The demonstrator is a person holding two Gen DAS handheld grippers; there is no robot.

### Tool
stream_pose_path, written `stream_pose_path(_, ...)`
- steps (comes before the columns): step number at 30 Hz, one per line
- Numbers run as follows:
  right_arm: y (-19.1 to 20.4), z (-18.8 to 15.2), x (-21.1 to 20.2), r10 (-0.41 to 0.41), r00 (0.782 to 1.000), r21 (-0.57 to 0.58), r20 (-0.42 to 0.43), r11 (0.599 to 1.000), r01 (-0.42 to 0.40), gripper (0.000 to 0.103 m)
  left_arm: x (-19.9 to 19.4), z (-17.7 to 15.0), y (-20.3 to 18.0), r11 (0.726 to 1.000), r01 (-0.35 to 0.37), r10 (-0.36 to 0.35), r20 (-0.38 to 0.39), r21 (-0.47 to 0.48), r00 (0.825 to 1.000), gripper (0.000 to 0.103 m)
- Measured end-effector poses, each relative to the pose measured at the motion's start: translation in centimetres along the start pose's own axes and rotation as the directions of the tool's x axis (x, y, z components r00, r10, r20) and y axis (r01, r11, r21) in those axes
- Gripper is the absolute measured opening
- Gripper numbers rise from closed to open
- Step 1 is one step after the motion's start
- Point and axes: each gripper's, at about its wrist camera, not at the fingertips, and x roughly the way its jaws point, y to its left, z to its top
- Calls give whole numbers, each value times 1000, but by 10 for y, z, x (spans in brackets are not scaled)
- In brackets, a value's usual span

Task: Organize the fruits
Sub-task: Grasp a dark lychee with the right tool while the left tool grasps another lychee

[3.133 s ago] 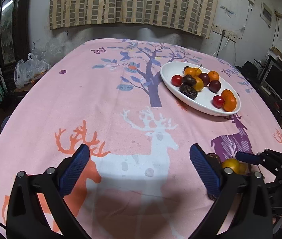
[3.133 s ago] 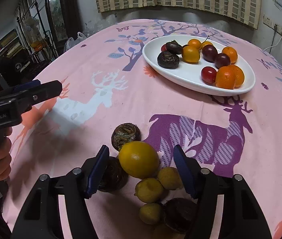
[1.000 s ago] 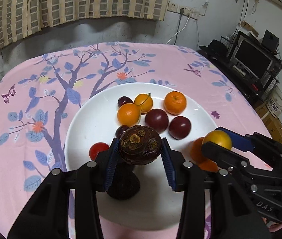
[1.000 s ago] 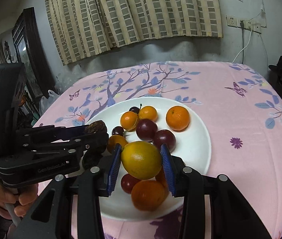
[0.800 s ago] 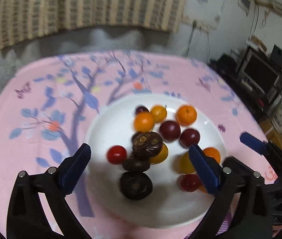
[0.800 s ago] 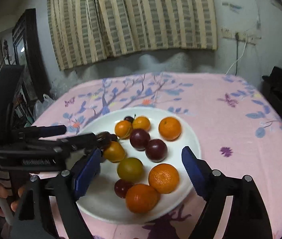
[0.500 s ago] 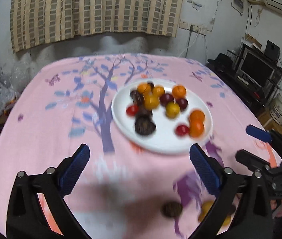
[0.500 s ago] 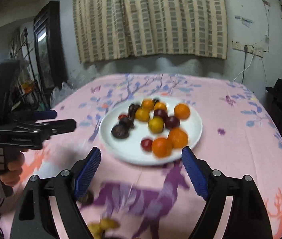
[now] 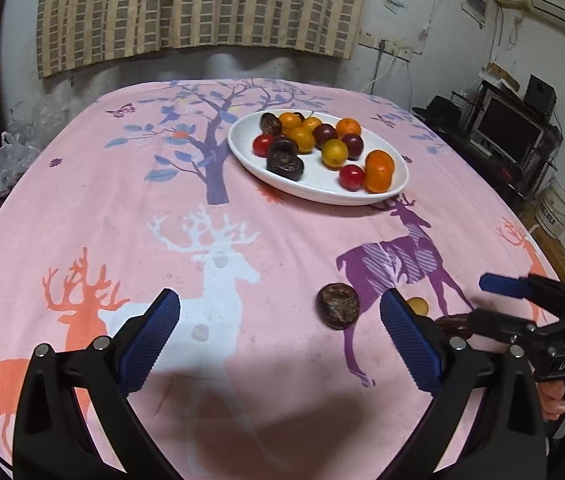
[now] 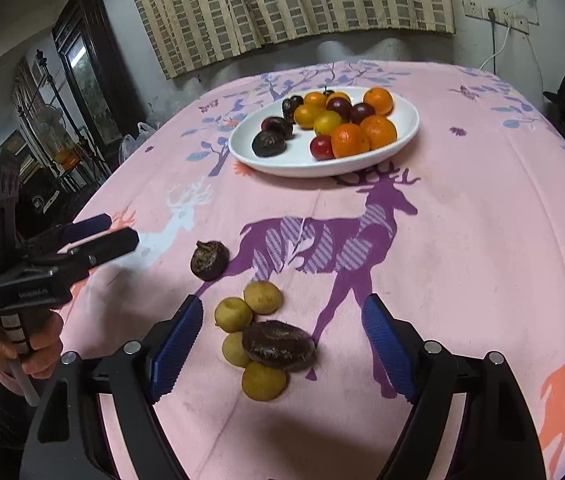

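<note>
Both grippers have just let go: a second ago the left gripper was clamped on a dark wrinkled fruit and the right gripper on a yellow-orange one, both over the white plate. Those two fruits now lie on the plate with the rest, and both hands have pulled back to the near side of the table. The left jaws stand wide apart with nothing between them; a lone dark fruit sits just ahead, toward its right finger. The right jaws, which opened and have just been closing a little, are also apart and empty, hovering over a small cluster: a dark oblong fruit resting against several small yellow fruits. The plate lies well ahead of both. I'd judge one round is done and the next pick is being lined up, with only these few pieces left on the pink tablecloth
</note>
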Motion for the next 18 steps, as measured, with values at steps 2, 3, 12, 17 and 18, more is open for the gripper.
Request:
stream_pose_path(2, 0, -2, 6, 18, 999, 3, -34, 1000, -18, 70, 3, 1, 6, 1000, 6, -6, -14, -26, 1000, 98)
stream_pose_path(3, -1, -2, 8, 26, 999, 5, -47, 1000, -26, 66, 4, 1, 9, 999, 6, -7, -19, -38, 1000, 98)
stream_pose_path(12, -2, -8, 18, 34, 993, 24, -113, 999, -32, 43, 1, 2, 16, 997, 1, -2, -6, -75, 1000, 98)
stream_pose_path(17, -9, -3, 6, 59, 997, 61, -56, 997, -56, 42, 5, 1, 14, 998, 11, -12, -19, -64, 1000, 98)
stream_pose_path(18, -12, -2, 1, 58, 998, 73, -29, 996, -55, 42, 7, 0, 11, 998, 20, -21, -22, -56, 1000, 98)
